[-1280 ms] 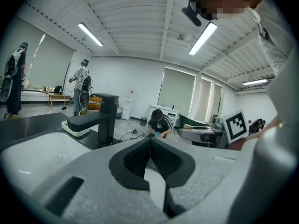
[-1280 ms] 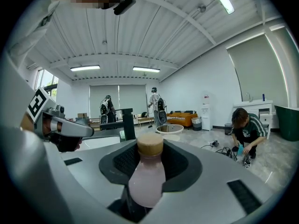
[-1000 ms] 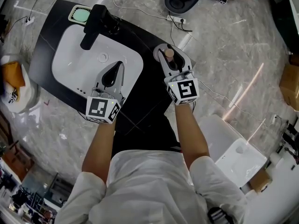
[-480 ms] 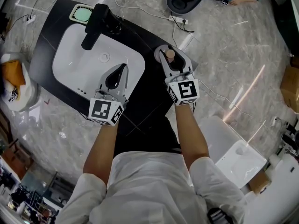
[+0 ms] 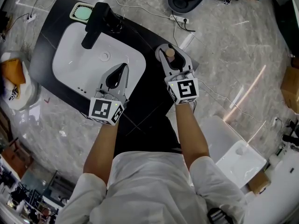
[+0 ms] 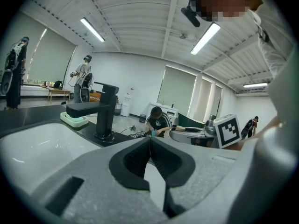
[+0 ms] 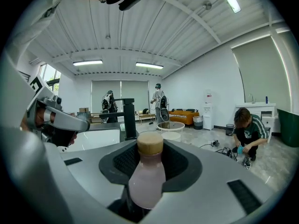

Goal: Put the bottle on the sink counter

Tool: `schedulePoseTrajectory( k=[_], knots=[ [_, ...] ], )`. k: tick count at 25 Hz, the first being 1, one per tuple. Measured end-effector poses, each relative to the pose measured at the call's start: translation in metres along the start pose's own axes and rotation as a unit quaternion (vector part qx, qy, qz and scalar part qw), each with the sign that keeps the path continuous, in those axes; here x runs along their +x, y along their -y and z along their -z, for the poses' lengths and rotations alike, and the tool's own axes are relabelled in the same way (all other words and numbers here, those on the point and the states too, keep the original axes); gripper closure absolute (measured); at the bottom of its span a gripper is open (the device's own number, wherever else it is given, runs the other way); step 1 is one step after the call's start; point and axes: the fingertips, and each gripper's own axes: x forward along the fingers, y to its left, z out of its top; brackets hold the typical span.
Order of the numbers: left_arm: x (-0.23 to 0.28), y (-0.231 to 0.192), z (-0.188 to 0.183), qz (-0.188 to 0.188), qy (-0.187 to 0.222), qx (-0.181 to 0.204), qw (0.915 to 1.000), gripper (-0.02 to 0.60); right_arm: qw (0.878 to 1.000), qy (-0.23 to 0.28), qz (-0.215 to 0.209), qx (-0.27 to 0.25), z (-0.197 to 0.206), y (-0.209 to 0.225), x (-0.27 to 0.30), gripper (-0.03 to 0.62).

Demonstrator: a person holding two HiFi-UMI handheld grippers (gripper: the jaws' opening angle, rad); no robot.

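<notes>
Hardly anything moves since before. Right gripper (image 5: 167, 49) hugs the bottle (image 5: 170, 53) over the sink counter (image 5: 150, 93); left gripper (image 5: 123, 67) is pinched together, empty. Dropped crooked, the bottle may tip.

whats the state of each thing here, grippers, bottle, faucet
right gripper: shut on the bottle
left gripper: shut, holding nothing, over the sink
bottle: upright, capped, between the right gripper's jaws
faucet: no water running
</notes>
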Motion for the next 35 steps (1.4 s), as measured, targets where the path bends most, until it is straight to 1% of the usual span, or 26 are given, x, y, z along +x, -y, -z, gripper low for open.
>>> schedulePoseTrajectory(
  k=[4,15,19,26,32,33,35],
  knots=[
    [0.0,0.001,0.001,0.001,0.0,-0.002,1.0,0.566,1.0,-0.003,0.002,-0.012,0.001,-0.001,0.002,0.457],
    [-0.003,0.011,0.006,0.012,-0.006,-0.002,0.9999,0.566,1.0,-0.012,0.013,-0.015,0.002,-0.001,0.001,0.457],
    [-0.009,0.011,0.004,0.008,-0.006,-0.002,0.9999,0.566,1.0,-0.009,0.01,-0.019,-0.005,-0.001,-0.003,0.457],
    [-0.025,0.012,-0.006,-0.01,0.004,-0.004,0.9999,0.566,0.999,0.012,0.001,-0.029,-0.035,-0.003,-0.016,0.457],
    [-0.044,0.026,-0.031,-0.021,0.025,-0.001,0.9995,0.566,0.998,0.041,-0.003,-0.038,-0.081,-0.004,-0.036,0.457],
    [-0.047,0.029,-0.037,-0.023,0.029,0.002,0.9993,0.566,0.998,0.046,-0.005,-0.038,-0.091,-0.005,-0.041,0.46],
    [-0.056,0.035,-0.049,-0.027,0.039,0.005,0.9988,0.566,0.998,0.057,-0.01,-0.038,-0.111,-0.006,-0.053,0.495]
  ],
)
